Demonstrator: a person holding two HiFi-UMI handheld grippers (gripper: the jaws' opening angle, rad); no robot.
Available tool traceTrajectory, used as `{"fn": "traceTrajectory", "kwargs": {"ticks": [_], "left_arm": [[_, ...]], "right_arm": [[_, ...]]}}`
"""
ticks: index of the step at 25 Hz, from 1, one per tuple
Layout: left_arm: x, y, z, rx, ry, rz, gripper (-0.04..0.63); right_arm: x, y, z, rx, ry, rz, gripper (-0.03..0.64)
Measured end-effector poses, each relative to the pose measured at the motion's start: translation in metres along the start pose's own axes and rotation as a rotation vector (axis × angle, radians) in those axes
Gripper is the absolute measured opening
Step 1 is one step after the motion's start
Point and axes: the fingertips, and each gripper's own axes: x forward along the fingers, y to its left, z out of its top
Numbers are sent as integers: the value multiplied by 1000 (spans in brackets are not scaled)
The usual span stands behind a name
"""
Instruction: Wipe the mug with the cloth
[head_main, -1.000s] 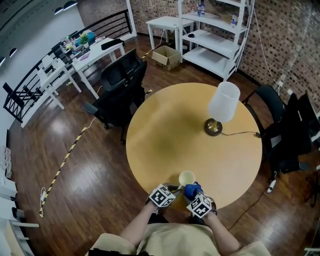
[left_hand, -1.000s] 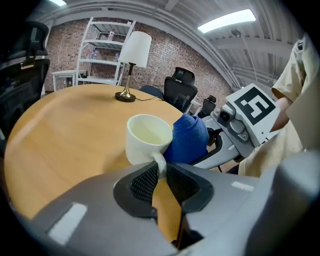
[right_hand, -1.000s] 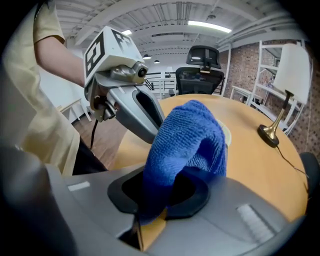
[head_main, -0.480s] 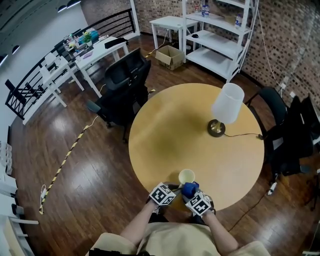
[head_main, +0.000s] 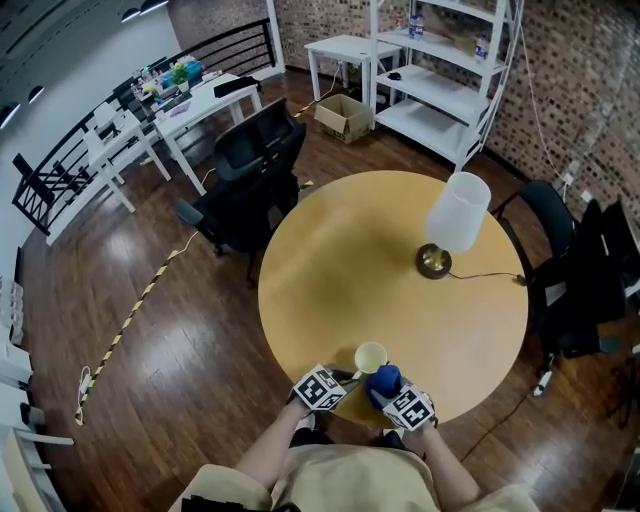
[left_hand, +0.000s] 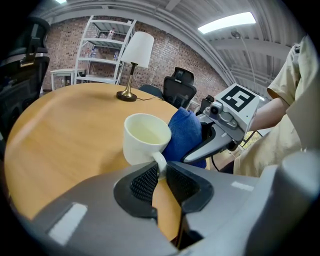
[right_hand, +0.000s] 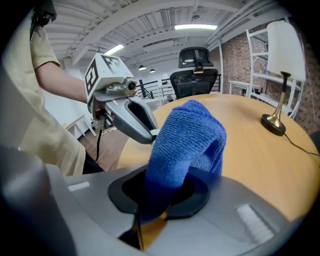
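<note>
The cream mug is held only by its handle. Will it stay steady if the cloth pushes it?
The cream ceramic mug looks glazed and hard, so it may slip. The left tool pinches only its thin handle, so a push from the blue cloth might twist it.

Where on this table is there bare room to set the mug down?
The table is bare across its left half and centre, between the mug and the far rim. The lamp takes the right side. The near edge is crowded: mug and cloth.

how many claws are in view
2. The left claw is at the round table's near edge, shut on the handle of the mug; the right claw is beside it, shut on the blue cloth. None appears hidden.
</note>
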Motion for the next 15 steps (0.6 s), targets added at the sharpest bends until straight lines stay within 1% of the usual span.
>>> {"fn": "traceTrajectory", "kwargs": {"ticks": [4, 8, 11, 15], "left_arm": [[-8, 2, -11, 34, 52, -24, 44], [-21, -2, -26, 100, 119, -85, 44], [-27, -8, -36, 164, 190, -145, 44], [-26, -11, -40, 268, 273, -186, 49]], "right_arm": [[-9, -18, -5, 32, -9, -36, 73], [-15, -35, 1, 41, -17, -64, 72], [-15, -36, 11, -12, -27, -35, 72], [-14, -29, 17, -111, 0, 34, 72]]}}
